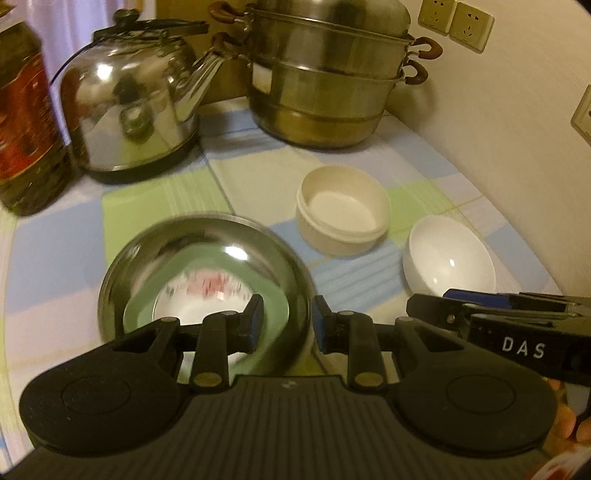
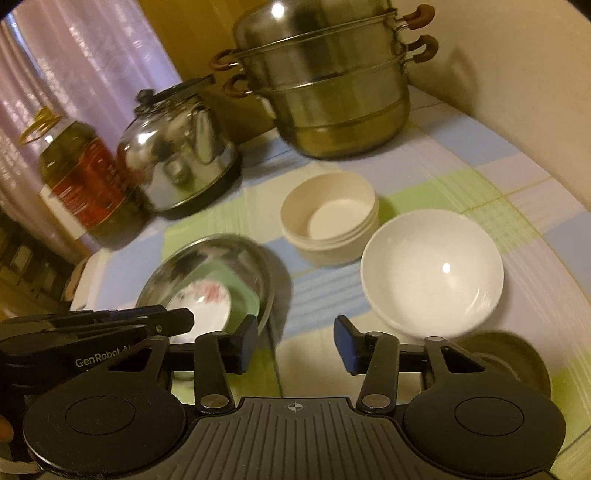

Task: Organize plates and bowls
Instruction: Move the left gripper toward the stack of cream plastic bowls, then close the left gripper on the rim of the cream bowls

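Looking down at the table [image 1: 55, 258], we see a checked cloth in blue, green and white. Our left gripper [image 1: 288, 321] hangs over a shiny metal bowl [image 1: 122, 266]. Its fingers sit close together with only a small gap, and nothing is between them. Inside the metal bowl lies a green plate [image 1: 275, 306], and on that a small white dish with red flowers [image 1: 207, 295] (it looks blurry, so we cannot tell the pattern well).

Our right gripper [image 2: 295, 339] is beside the left one, over bare cloth between the metal bowl [image 2: 255, 266] and a white bowl [image 2: 432, 269]. Its fingers stand about half open and hold nothing.

The white bowl sits on the cloth, right side up and empty. Just behind it is a stack of cream bowls [image 2: 328, 218], nested one in another. A dull round metal thing [image 2: 517, 358] peeks out behind the right finger; we cannot tell what it is.

At the back stand a silver kettle [image 1: 129, 118], a tall steamer pot [image 1: 332, 81] and a bottle of oil [image 2: 88, 184]. Wall sockets [image 1: 456, 22] show in the corner.
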Demonstrator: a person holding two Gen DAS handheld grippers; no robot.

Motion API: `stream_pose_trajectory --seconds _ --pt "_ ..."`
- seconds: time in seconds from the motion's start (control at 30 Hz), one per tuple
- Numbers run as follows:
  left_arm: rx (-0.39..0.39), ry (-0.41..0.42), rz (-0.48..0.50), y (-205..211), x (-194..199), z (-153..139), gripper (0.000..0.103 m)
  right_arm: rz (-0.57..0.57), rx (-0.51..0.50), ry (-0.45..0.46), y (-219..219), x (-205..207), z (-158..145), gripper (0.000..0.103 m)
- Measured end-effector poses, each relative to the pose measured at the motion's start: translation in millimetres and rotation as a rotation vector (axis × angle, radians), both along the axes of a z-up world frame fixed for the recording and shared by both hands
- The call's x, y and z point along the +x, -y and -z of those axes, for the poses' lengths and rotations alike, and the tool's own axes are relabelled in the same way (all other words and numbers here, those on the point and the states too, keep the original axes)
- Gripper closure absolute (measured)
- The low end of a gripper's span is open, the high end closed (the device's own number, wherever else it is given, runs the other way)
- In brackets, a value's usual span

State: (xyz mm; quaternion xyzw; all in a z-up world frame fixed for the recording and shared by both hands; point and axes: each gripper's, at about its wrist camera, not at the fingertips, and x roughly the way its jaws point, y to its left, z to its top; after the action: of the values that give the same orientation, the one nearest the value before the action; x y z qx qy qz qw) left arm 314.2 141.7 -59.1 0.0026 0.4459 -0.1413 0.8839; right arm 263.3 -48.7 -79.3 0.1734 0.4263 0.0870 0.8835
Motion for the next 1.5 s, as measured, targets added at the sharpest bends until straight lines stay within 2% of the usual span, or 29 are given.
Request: stream_pose_trajectory --seconds 0.27,0.47,1.07,1.5 --pt "-0.024 0.029 0.052 9 48 4 0.078 0.065 -0.020 0.019 -3 37 4 0.070" --pt "-0.027 0.033 0.078 18 78 12 0.078 0.119 -0.036 0.031 -4 63 7 0.073" --pt "-0.037 -0.001 0.112 42 133 46 0.078 0.261 -0.139 0.029 8 117 31 0.074" --pt "-0.032 -0.052 0.103 48 153 73 0.079 0.248 -0.203 -0.013 9 144 56 0.075"
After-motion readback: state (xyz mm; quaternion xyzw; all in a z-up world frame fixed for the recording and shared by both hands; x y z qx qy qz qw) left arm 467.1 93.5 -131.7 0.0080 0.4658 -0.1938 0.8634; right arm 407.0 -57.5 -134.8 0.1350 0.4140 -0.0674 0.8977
